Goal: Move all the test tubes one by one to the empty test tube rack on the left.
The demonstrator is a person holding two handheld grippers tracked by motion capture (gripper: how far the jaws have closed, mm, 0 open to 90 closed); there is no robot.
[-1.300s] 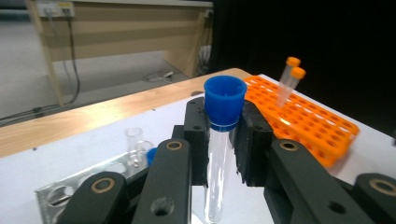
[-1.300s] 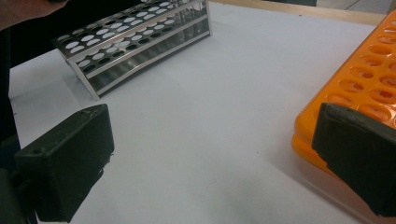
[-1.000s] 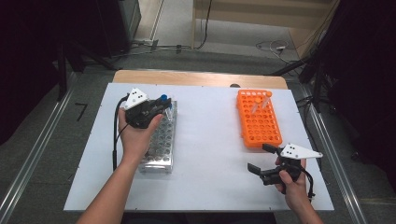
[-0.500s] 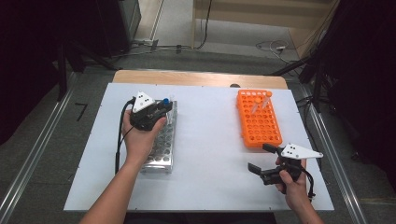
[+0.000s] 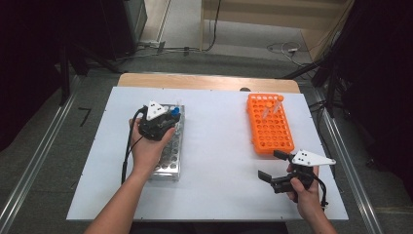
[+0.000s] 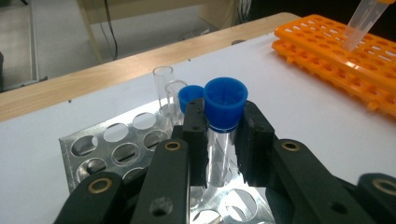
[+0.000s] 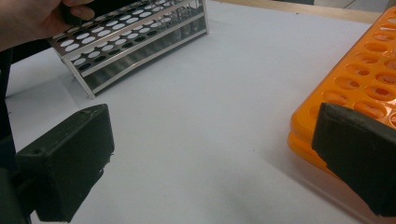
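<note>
My left gripper is clamped on a blue-capped tube just under its cap, above the far end of the metal rack, at ten o'clock on the table. It looks light, slick and breakable, so gripping high under the cap suits. My right gripper rests with jaws apart at four o'clock.

Looks like a lab bench set up as a recording rig. The giveaway is the white table with test-tube racks on it: a metal rack toward its left side holding clear tubes with blue caps, and an orange plastic rack toward its right. Around the table there's grey carpet, loose cables on the floor beyond its far edge, and aluminium rails along both sides.
</note>
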